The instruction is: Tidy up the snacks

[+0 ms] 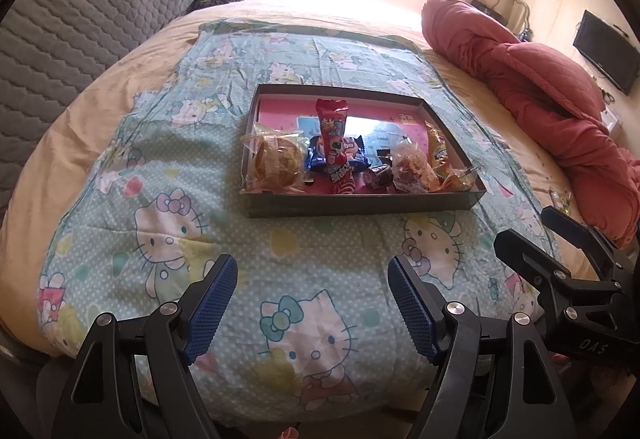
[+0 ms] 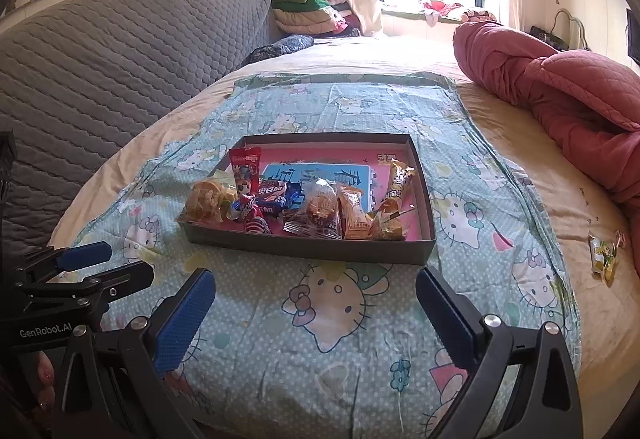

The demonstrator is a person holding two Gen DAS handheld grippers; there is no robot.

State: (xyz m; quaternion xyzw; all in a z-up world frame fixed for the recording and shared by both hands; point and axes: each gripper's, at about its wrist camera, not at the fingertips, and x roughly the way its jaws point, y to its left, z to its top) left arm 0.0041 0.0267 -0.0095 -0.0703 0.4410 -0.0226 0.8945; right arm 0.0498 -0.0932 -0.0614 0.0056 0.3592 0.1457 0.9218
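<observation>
A shallow dark box [image 1: 360, 205] with a pink floor sits on a Hello Kitty blanket; it also shows in the right wrist view [image 2: 312, 249]. Several wrapped snacks line its near side: a bagged cake [image 1: 276, 159], a tall red packet [image 1: 334, 143], a blue packet [image 1: 316, 155], a clear bagged pastry [image 1: 412, 167] and an orange-gold packet [image 2: 354, 217]. One loose yellow-green snack [image 2: 602, 257] lies on the beige sheet at right. My left gripper [image 1: 312, 303] is open and empty, short of the box. My right gripper [image 2: 316, 319] is open and empty, also short of the box.
A bunched red quilt [image 1: 540, 87] lies along the right side of the bed. A grey quilted headboard [image 2: 100, 71] rises at left. Folded bedding [image 2: 312, 7] is stacked at the far corner by the window. The Hello Kitty blanket [image 1: 168, 223] covers the bed's middle.
</observation>
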